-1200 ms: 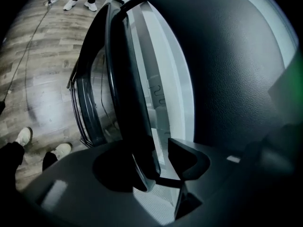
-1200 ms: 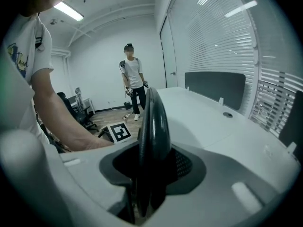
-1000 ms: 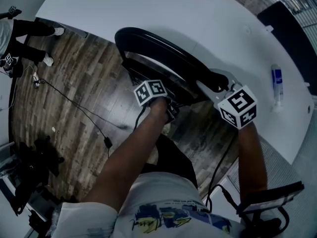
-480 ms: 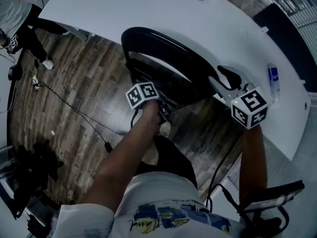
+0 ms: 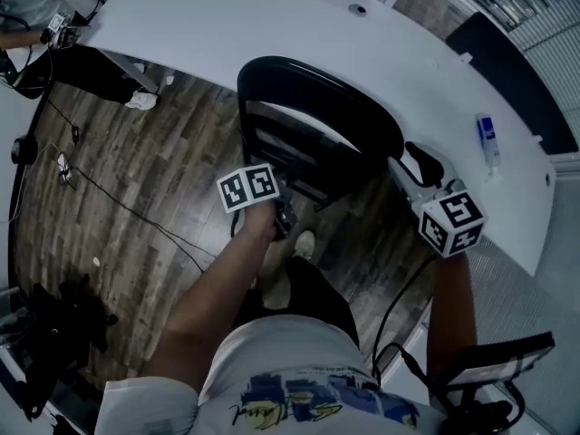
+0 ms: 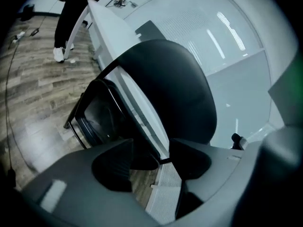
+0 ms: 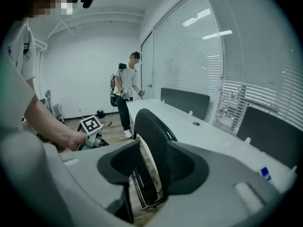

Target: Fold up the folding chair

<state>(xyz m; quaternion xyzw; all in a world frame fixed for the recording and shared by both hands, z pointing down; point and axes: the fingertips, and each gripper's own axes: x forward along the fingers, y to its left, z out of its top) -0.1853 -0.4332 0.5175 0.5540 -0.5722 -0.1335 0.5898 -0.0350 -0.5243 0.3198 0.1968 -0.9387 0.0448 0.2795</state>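
Two holds suit folding: on the folding chair (image 5: 290, 152), the seat edge (image 6: 142, 163) is clamped in the left gripper (image 6: 151, 146) for lifting, the backrest (image 5: 326, 107) merely straddled by the right gripper (image 7: 154, 145), jaws just widened.

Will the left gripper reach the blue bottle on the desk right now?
Probably not. The left gripper is clamped on the folding chair, and that chair stands between it and the blue bottle on the desk.

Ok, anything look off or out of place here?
Nothing broken or spilled. A bottle appears to lie on its side on the white table, right of the folding chair, and a loose cable trails across the wood floor near the person's shoe.
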